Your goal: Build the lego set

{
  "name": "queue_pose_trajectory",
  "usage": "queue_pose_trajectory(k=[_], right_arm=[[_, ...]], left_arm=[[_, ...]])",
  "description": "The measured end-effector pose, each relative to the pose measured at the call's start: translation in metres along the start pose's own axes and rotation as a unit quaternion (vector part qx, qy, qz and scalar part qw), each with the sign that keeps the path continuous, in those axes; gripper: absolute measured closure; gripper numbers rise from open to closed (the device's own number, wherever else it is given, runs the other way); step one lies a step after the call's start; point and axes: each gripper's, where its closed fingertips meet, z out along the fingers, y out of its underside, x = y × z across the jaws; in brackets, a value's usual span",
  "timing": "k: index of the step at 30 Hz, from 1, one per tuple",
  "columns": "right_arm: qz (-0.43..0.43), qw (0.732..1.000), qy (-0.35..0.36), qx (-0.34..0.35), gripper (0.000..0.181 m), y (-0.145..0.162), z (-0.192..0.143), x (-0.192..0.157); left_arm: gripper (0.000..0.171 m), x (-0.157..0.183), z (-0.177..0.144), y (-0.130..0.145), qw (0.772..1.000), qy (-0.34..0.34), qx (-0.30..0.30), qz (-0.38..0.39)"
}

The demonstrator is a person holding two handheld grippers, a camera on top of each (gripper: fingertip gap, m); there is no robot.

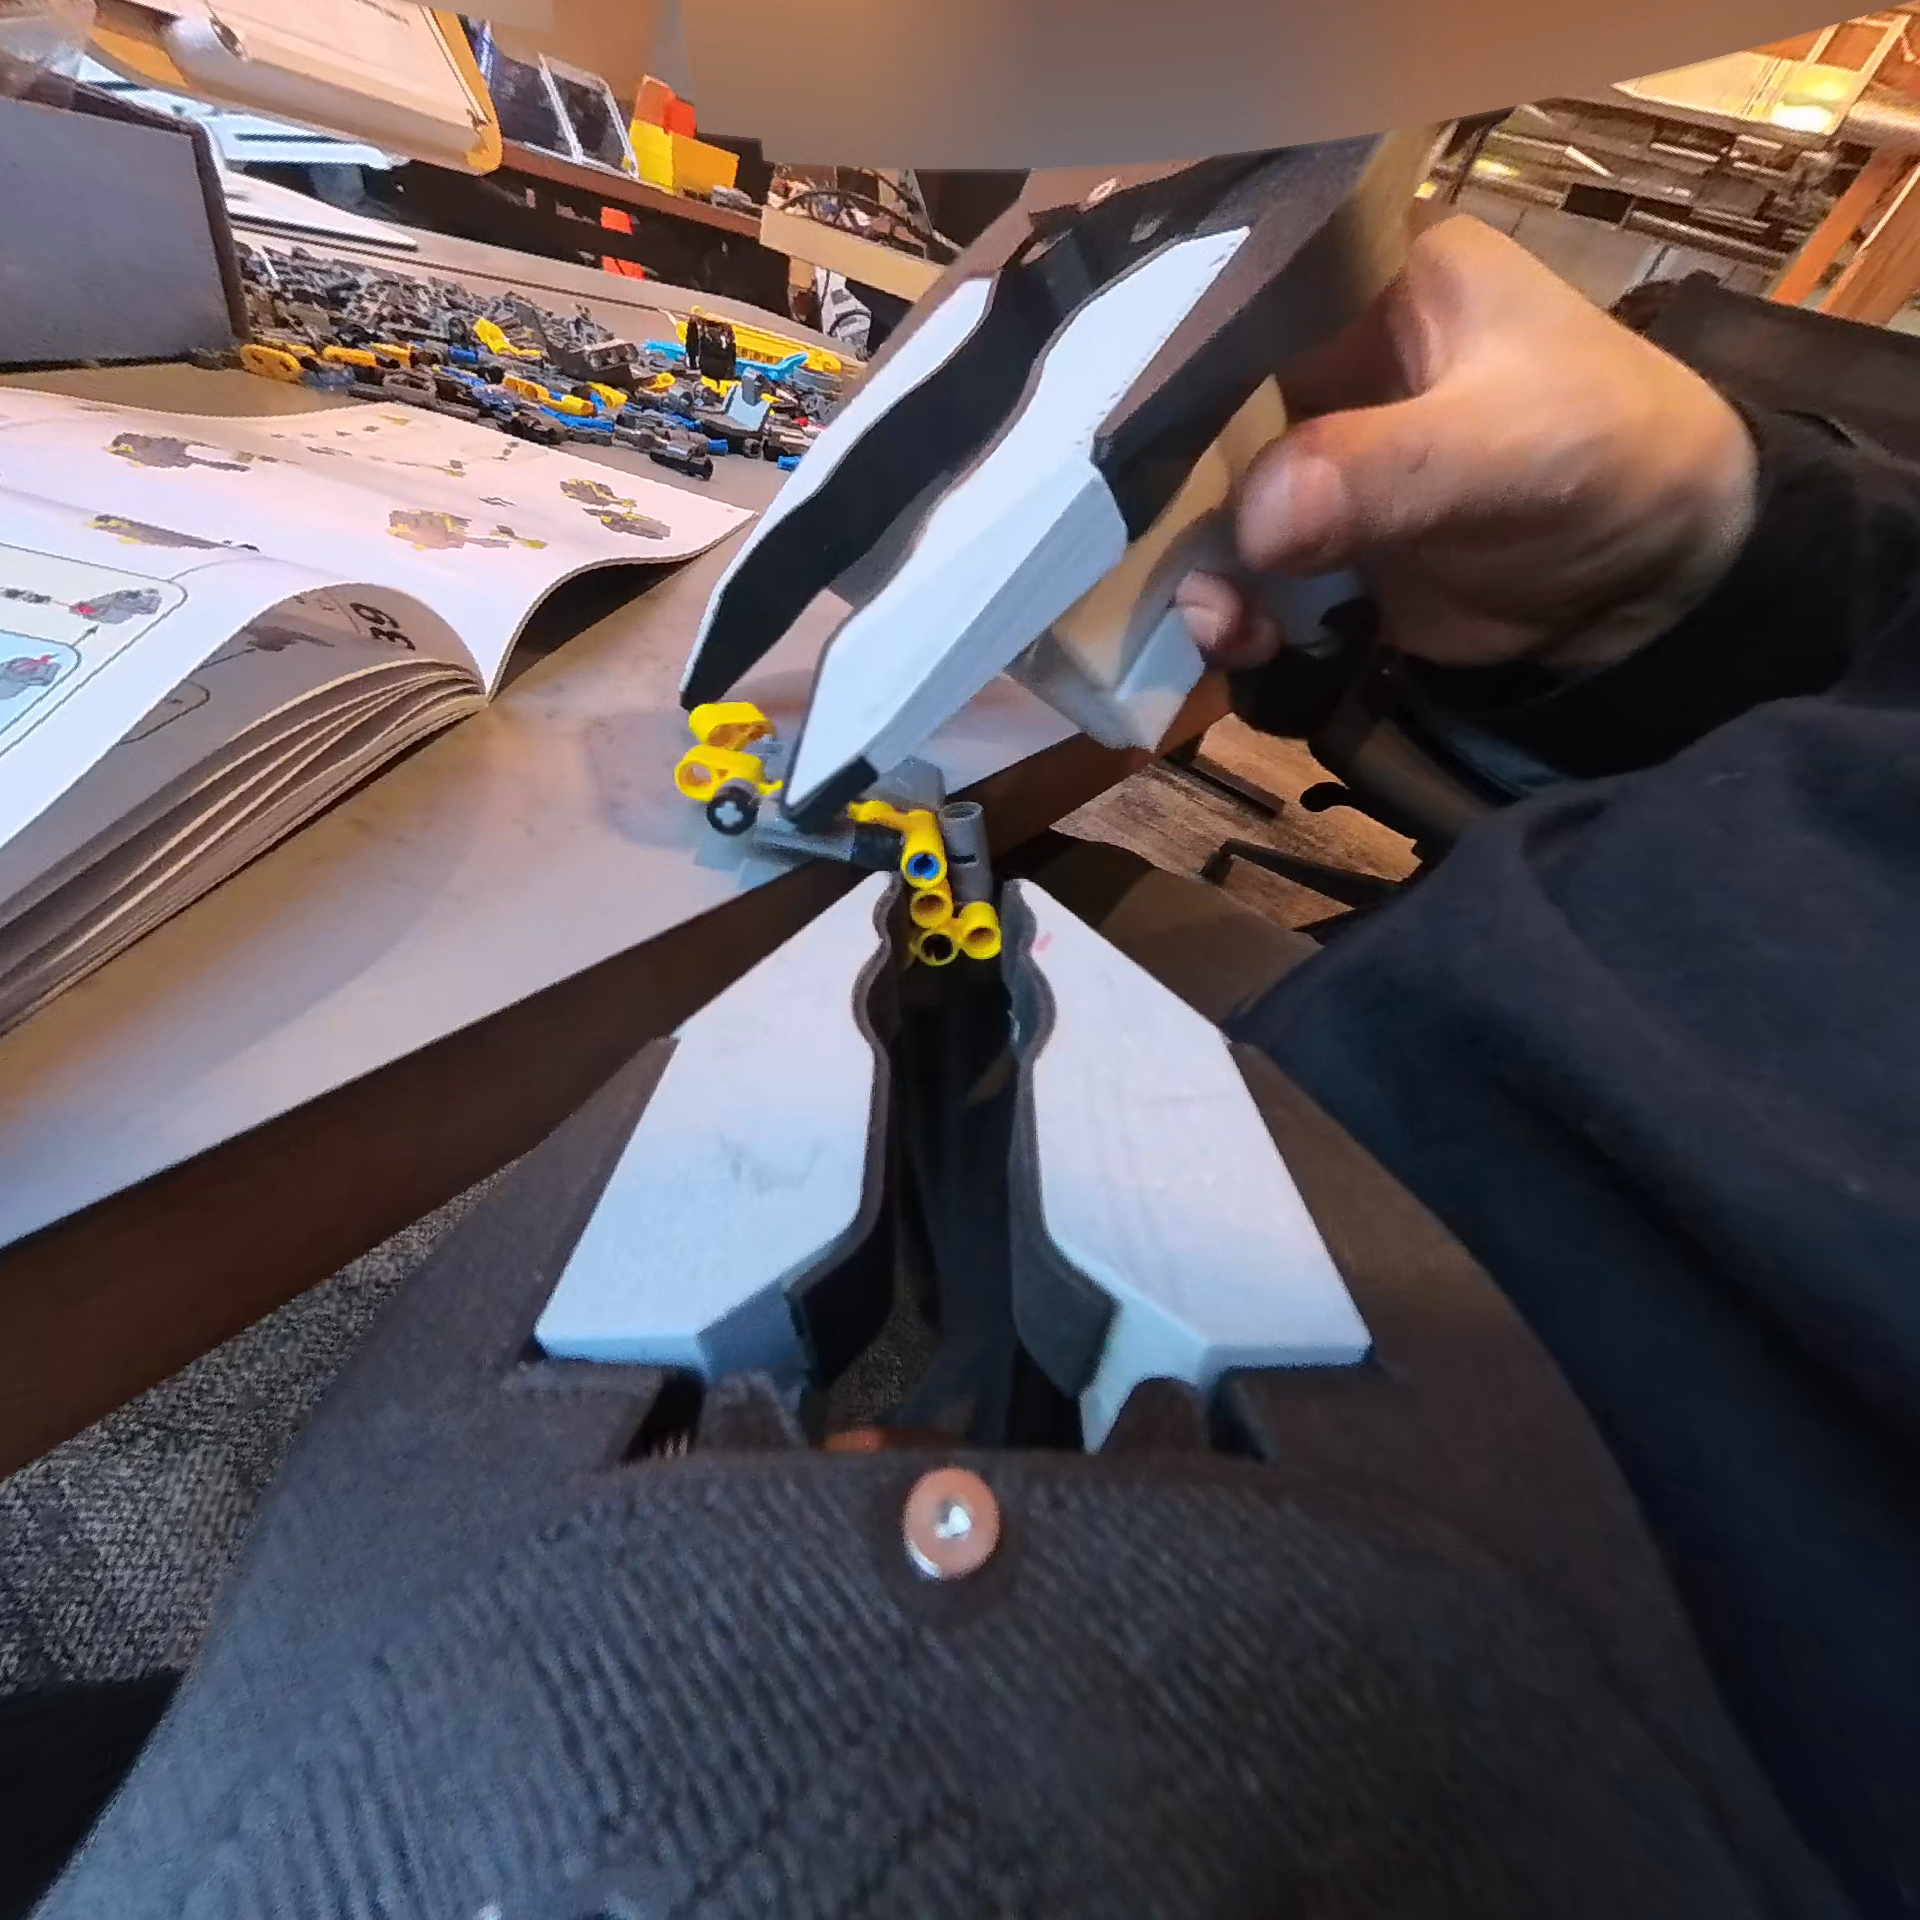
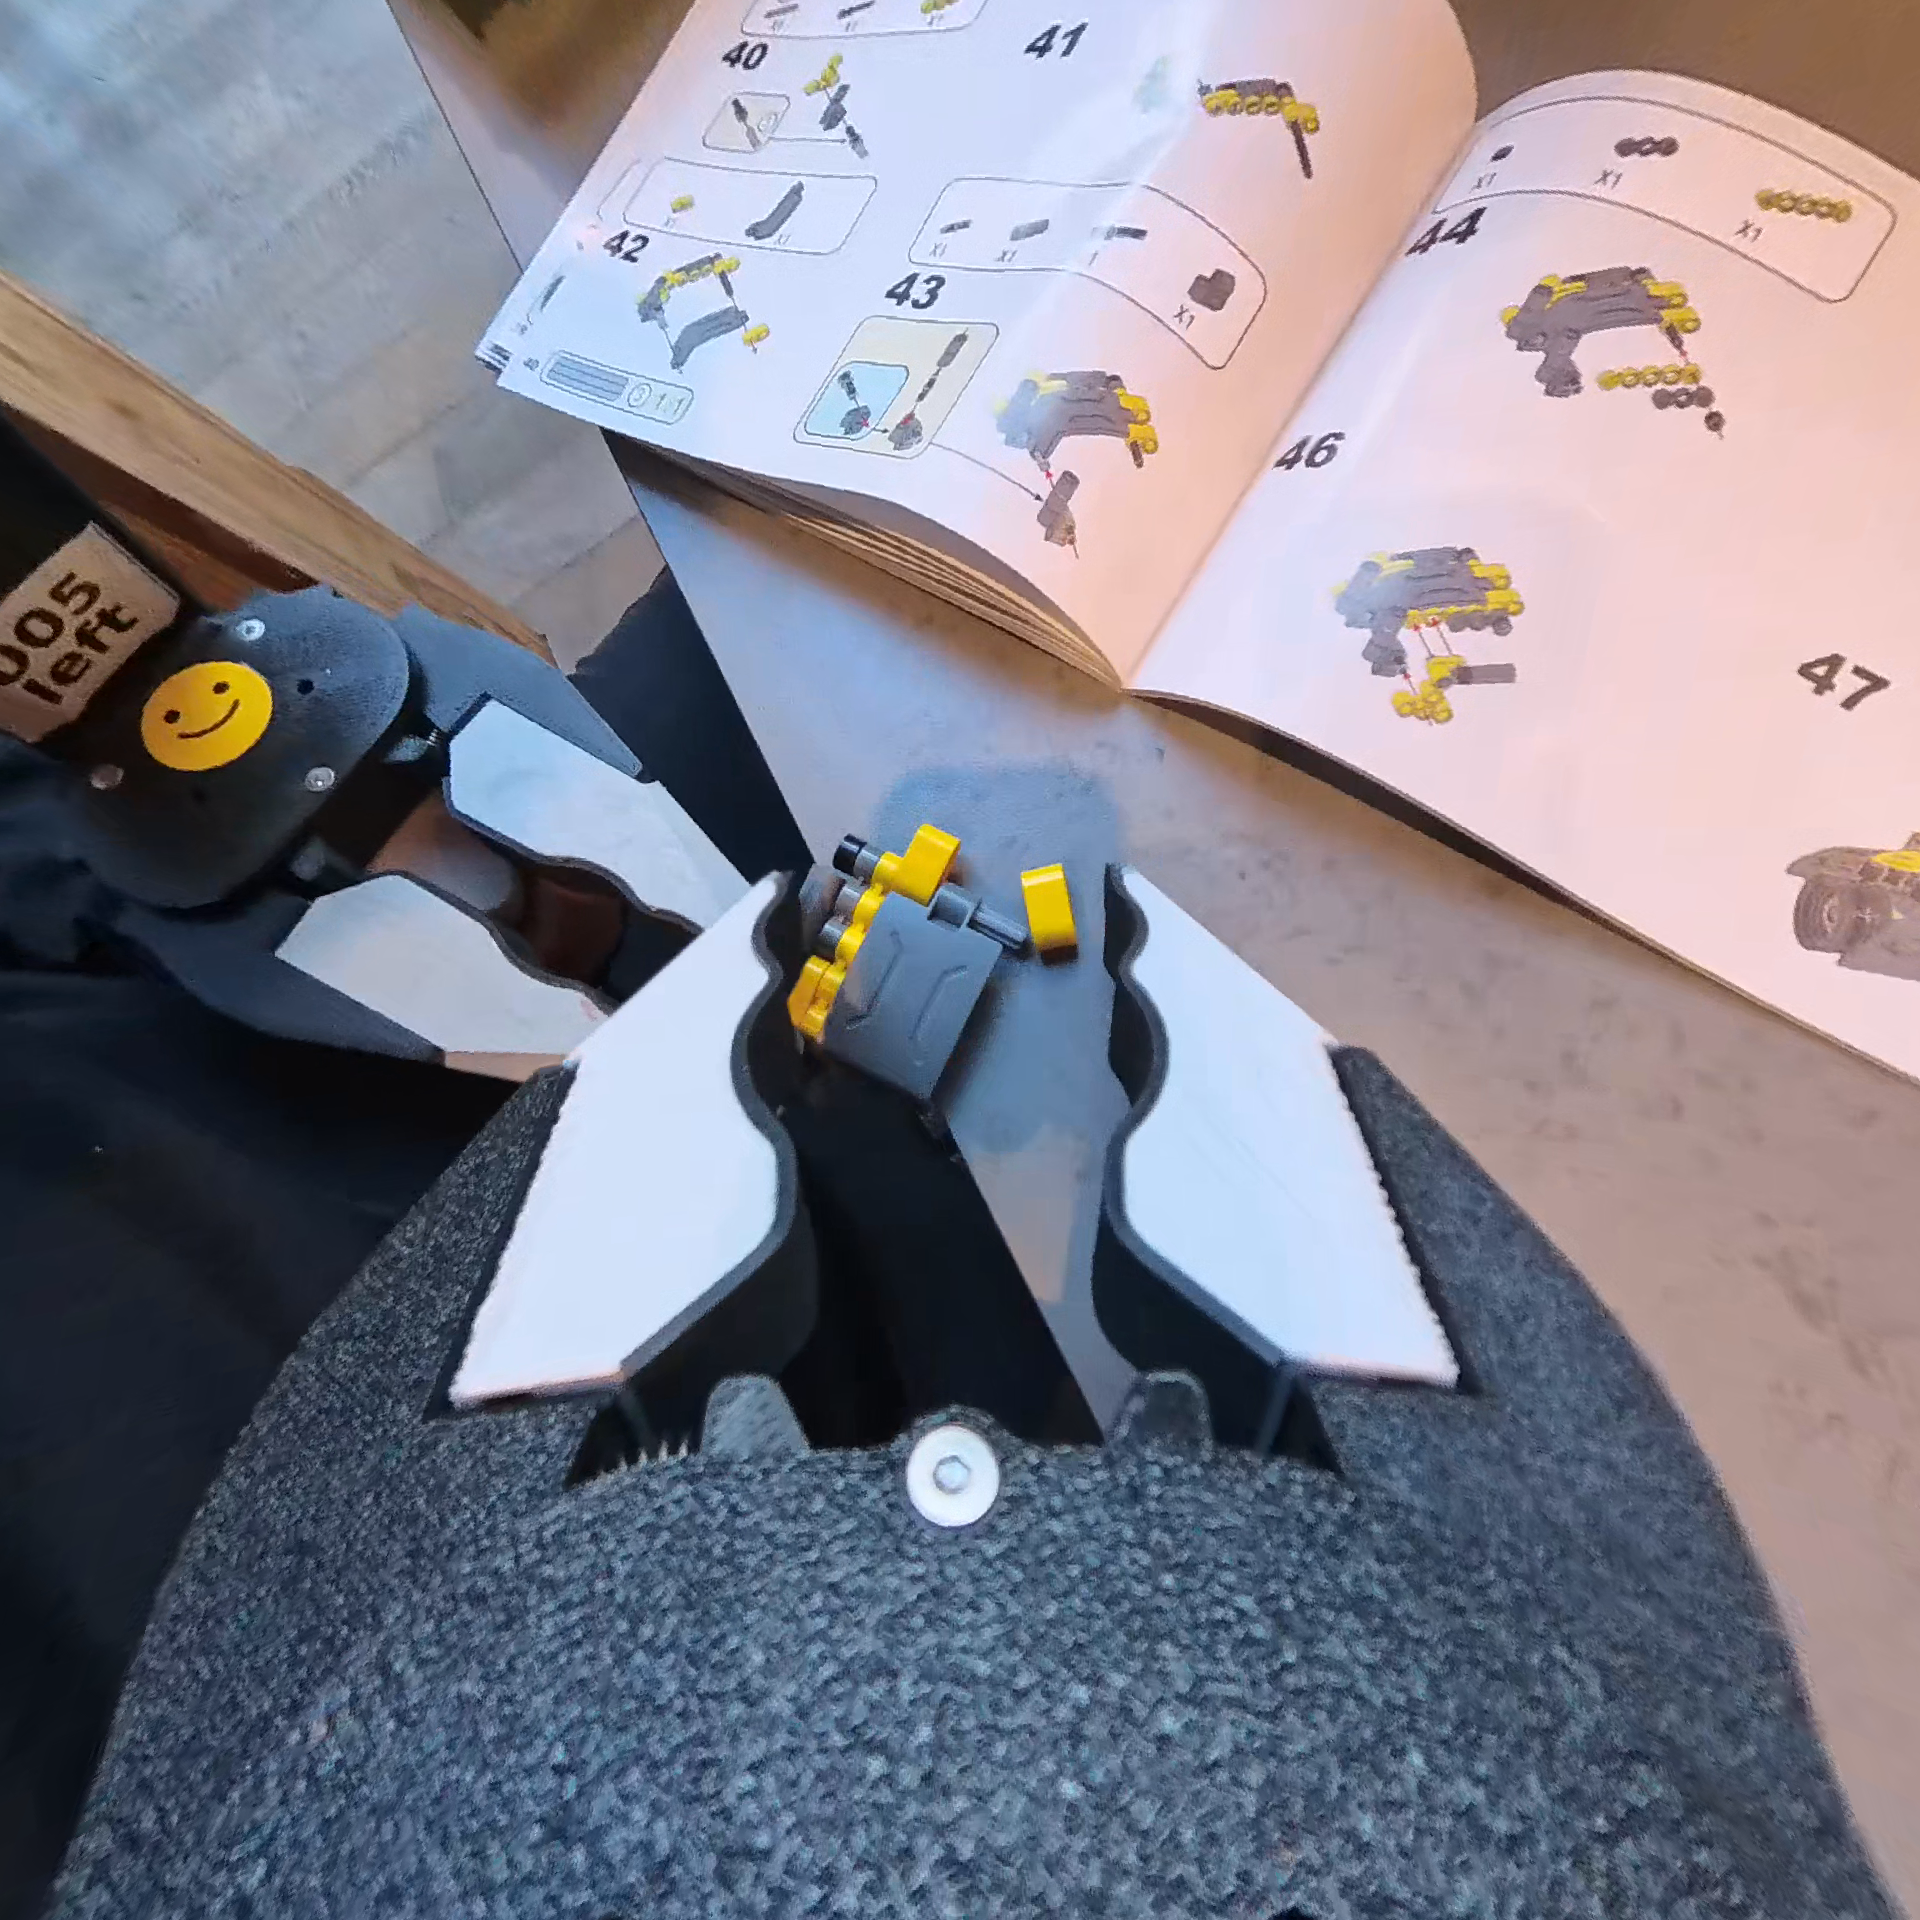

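Note:
A small assembly of grey panel and yellow beams (image 2: 894,977) lies at the corner of the grey table (image 2: 1351,1039), partly over the edge. My left gripper (image 1: 953,885) comes from below the table edge and is shut on the assembly's yellow end (image 1: 951,920). My right gripper (image 2: 945,878) is open and straddles the assembly from above. In the left wrist view one finger of the right gripper (image 1: 758,743) touches the grey part. A loose yellow piece (image 2: 1049,909) lies just beside the assembly, inside the right jaws. The left gripper (image 2: 644,935) shows at the left, its tips hidden.
An open instruction booklet (image 2: 1351,416) lies on the table just behind the assembly and also shows in the left wrist view (image 1: 260,582). A pile of loose black, blue and yellow parts (image 1: 540,384) lies farther back. A hand (image 1: 1507,447) holds the right gripper. Dark clothing (image 1: 1558,1143) fills the right. Spacing between my two grippers at the tips: around 5 cm.

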Motion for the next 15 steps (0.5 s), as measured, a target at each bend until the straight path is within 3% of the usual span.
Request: queue_pose_trajectory(k=[15], right_arm=[[0.007,1.0,0.027,0.006,0.13,0.0048,-0.0008,-0.0051]], left_arm=[[0.155,-0.0005,0.0008,0.0038,0.999,-0.035,-0.001,0.015]])
